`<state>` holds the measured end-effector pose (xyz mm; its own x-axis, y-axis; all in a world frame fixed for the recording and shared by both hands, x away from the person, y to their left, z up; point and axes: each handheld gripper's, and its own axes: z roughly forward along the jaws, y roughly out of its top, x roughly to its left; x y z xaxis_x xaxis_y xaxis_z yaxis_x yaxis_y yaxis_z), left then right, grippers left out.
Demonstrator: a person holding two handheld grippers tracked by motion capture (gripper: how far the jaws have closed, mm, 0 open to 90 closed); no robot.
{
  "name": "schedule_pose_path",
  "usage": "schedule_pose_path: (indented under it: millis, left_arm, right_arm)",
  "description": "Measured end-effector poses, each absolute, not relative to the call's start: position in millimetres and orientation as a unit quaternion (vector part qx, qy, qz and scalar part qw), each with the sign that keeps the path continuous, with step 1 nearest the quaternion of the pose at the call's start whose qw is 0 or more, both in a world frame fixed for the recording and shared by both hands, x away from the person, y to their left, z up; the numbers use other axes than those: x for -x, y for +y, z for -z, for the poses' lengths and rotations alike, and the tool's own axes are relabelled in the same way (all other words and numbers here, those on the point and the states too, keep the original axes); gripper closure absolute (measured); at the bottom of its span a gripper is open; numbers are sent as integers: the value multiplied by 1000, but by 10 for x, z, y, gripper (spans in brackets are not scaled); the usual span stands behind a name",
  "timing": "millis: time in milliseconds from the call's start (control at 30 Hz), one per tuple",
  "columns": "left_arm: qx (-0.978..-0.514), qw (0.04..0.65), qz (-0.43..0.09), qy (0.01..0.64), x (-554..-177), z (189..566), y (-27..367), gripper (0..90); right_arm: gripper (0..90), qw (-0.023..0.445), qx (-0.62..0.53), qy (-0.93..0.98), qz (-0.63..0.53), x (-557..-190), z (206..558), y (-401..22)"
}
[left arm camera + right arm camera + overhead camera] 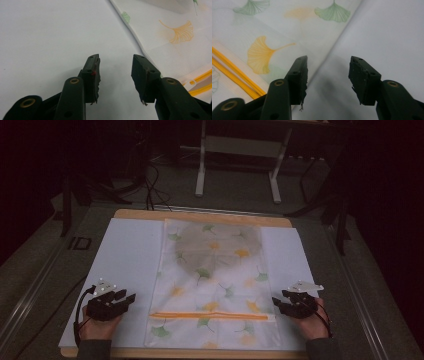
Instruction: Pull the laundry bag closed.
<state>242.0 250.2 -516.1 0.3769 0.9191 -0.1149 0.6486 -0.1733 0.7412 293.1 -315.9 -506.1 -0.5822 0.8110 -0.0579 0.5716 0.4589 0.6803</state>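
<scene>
Lying lengthwise away from the person, leaf-print bag, orange zip crosswise near; both claws spread

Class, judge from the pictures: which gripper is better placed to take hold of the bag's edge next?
Probably the right gripper: its open jaws sit right at the bag's edge. The left gripper is also open but has bare white sheet between it and the bag.

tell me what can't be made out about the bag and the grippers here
- Bag contents: a dark round shape shows through the cloth in the high view; what it is cannot be told.
- Zipper: its pull is too small to find in the high view, and the frame edge cuts the zipper off in both gripper views.
- Left gripper and right gripper: dim light hides whether the open jaws touch the sheet.
</scene>
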Motion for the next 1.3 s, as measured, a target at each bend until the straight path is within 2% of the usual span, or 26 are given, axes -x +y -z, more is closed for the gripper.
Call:
schedule_pose_path:
  millis: [533,1300]
  left_arm:
    - [-764,353,-181,508,-2443,5194,2522,565]
    - [-762,354,-178,511,-2481,5204,2563,560]
  right_arm:
    - [450,159,-371,863,-306,-3041,5025,-2790]
    - [443,137,-295,902,-283,-3133,4939,-2306]
